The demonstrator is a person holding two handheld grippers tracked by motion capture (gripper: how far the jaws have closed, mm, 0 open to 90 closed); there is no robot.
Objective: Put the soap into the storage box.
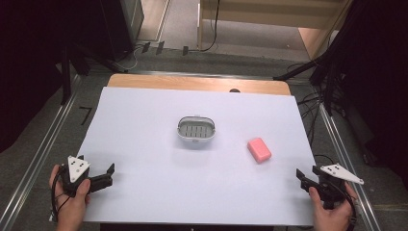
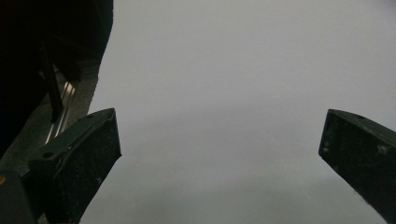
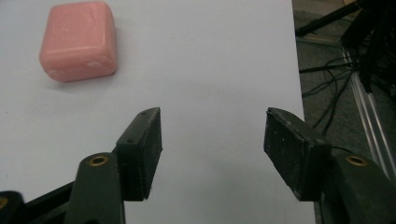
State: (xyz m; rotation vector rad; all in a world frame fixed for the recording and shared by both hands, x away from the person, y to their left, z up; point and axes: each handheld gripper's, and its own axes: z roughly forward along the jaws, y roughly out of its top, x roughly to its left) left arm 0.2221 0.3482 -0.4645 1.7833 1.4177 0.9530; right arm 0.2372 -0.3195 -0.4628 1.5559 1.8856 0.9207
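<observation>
A pink soap bar (image 1: 259, 149) lies on the white table sheet (image 1: 144, 144), right of centre. A small white soap dish (image 1: 196, 128) with a slotted grey insert stands at the middle. My left gripper (image 1: 98, 164) rests low at the near left, held by a hand, and in the left gripper view its jaws (image 2: 219, 135) stand wide apart over bare sheet. My right gripper (image 1: 308, 172) is at the near right corner. In the right gripper view it (image 3: 213, 126) is open with nothing between its pads, and the soap bar (image 3: 78, 39) lies ahead to the left.
A strip of bare wooden tabletop (image 1: 192, 83) shows at the far edge. Metal rails (image 1: 43, 154) run along both sides of the table. Cables and black stand legs (image 1: 327, 91) crowd the floor on the right.
</observation>
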